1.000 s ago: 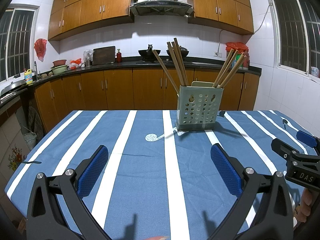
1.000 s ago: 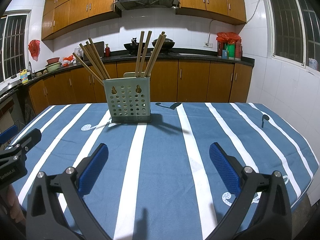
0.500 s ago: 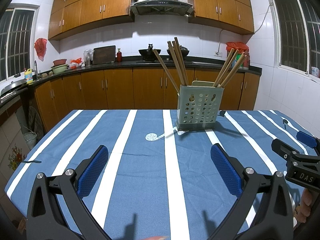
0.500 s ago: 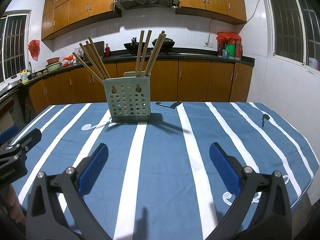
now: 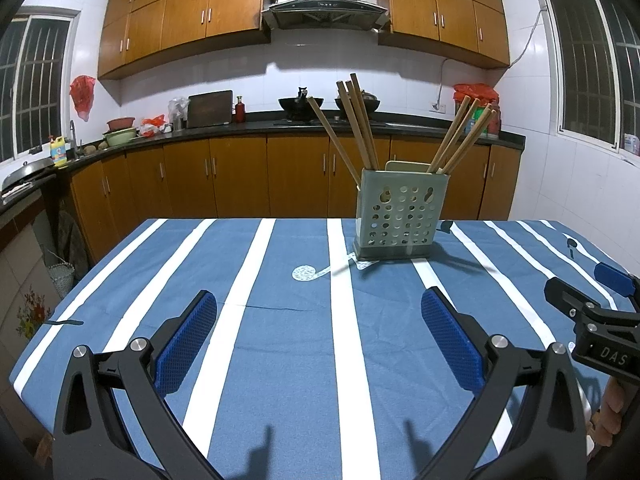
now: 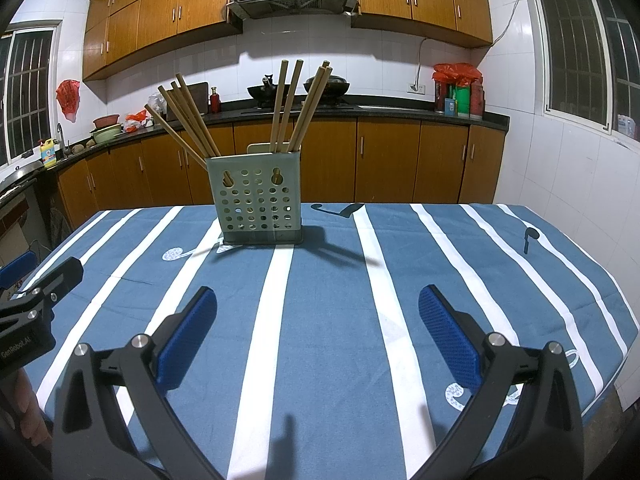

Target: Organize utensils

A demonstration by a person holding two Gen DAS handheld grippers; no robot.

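left gripper [image 5: 319, 342] fingers apart | right gripper [image 6: 318, 340] fingers apart | chopsticks [image 6: 188, 120] in holder [image 6: 258, 208] | tablecloth [image 6: 332, 320] between bare

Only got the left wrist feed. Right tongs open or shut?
Observer: Open. The right wrist view shows the right tongs with both blue pads spread wide and nothing between them.
Operator: Any loose utensils on the far right of the table?
Observer: None visible. The striped tablecloth shows only its printed notes out to its right edge.
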